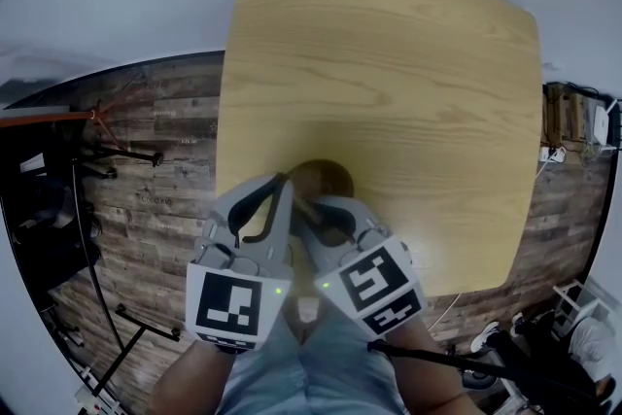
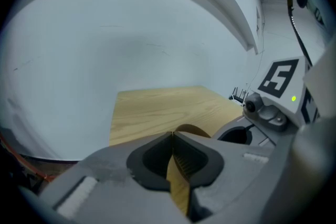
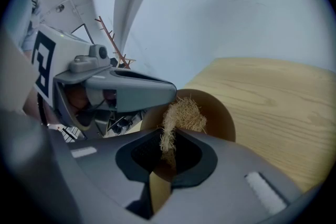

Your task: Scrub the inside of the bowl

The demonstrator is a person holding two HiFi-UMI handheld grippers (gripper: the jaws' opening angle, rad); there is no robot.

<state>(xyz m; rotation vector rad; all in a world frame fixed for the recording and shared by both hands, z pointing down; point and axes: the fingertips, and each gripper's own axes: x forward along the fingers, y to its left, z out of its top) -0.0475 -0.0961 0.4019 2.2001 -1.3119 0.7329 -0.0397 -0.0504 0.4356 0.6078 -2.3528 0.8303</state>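
The right claw [image 3: 170,136] was clamped on a tuft of straw-coloured fibre scrubber [image 3: 182,114], which stuck out just ahead of its tips and hung over the mouth of the brown bowl [image 3: 223,115]. The bowl sat on the wooden table [image 1: 389,63] directly in front of both claws, close to the table's near edge. The left claw [image 2: 172,135], just to the left of the right claw, had its jaws pressed together tip to tip, right at the bowl's rim (whether it nipped the thin rim or merely touched it, I could not tell). By my reading the scrubbing was at its start or in its midst. The scrubber was at the bowl, yet no view showed it pressed on the inner wall, and the inside bore no suds, water or dirt to mark what was clean. The bottom of the bowl was hidden behind the right claw's jaws and the tuft. In the head view both claws covered its near half, and the left gripper view caught only a sliver of rim.
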